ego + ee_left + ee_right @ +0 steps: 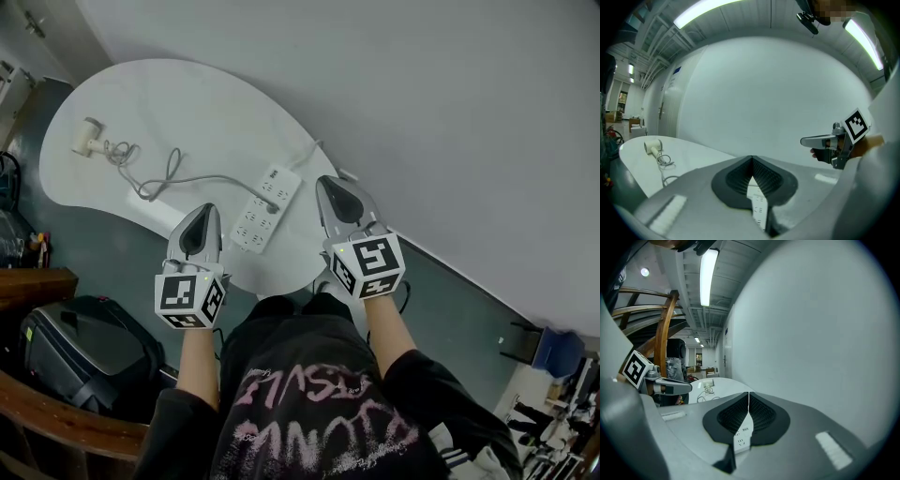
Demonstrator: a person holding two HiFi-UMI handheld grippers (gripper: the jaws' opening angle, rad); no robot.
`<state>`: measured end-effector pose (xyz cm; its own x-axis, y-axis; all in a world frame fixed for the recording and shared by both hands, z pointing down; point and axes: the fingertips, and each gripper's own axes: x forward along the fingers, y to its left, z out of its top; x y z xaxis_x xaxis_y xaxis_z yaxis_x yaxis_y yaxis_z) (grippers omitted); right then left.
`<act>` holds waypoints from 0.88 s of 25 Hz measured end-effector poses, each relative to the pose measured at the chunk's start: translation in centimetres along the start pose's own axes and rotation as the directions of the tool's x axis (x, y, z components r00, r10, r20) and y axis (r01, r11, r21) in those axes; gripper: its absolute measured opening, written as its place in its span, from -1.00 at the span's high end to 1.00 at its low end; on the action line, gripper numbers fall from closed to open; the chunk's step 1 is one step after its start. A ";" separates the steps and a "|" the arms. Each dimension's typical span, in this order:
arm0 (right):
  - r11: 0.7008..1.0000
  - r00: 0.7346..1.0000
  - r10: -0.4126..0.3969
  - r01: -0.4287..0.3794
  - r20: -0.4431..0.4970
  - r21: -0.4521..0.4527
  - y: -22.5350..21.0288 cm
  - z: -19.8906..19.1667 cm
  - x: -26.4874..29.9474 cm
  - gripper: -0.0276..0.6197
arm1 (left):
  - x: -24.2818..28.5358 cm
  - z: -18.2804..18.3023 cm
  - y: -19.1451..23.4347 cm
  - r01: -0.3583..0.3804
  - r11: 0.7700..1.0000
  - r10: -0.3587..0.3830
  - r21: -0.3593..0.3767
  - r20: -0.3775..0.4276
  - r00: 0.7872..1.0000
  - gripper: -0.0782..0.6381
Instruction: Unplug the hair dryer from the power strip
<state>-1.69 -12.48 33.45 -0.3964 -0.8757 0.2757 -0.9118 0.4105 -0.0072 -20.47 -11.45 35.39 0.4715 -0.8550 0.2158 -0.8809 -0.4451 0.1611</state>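
Head view: the power strip (pixel 265 210) lies on the counter (pixel 187 94) between the left tool (pixel 202 210) and the right tool (pixel 328 181), its long axis slanting toward the wall. The plug (pixel 273 203) looks slightly nearer the right one, and the cord (pixel 211 177) trails left to the hair dryer (pixel 87 139). Left gripper view: jaws together, empty, strip just below. Right gripper view: jaws together, likewise empty.

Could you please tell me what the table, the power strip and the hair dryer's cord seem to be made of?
Table: probably laminate or painted board. The top is smooth and evenly white, with no grain visible.
Power strip: likely moulded plastic, judging by its rigid white casing with socket holes.
Cord: probably rubber or plastic sheathing. It is light grey and lies in soft loops.
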 end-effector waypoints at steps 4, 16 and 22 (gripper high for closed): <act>1.000 1.000 0.017 -0.017 -0.017 0.005 -0.2 -0.9 0.2 0.87 | 0.5 -0.7 -0.1 -0.005 1.000 0.005 -0.002 -0.019 1.000 0.78; 0.991 0.991 0.131 -0.131 -0.012 0.023 -2.8 -1.7 0.6 0.87 | 1.5 -1.3 -3.0 -0.087 0.996 0.088 0.020 -0.055 0.995 0.78; 0.984 0.984 0.178 -0.178 -0.016 0.026 -3.7 -1.9 1.5 0.87 | 1.8 -1.3 -3.7 -0.123 0.992 0.125 0.030 -0.063 0.990 0.78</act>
<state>1.33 -14.81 35.70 -0.5508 -0.7844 0.2853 -0.8293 0.5530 -0.0806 -16.31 -11.03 36.45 0.3594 -0.8854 0.2947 -0.9332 -0.3440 0.1044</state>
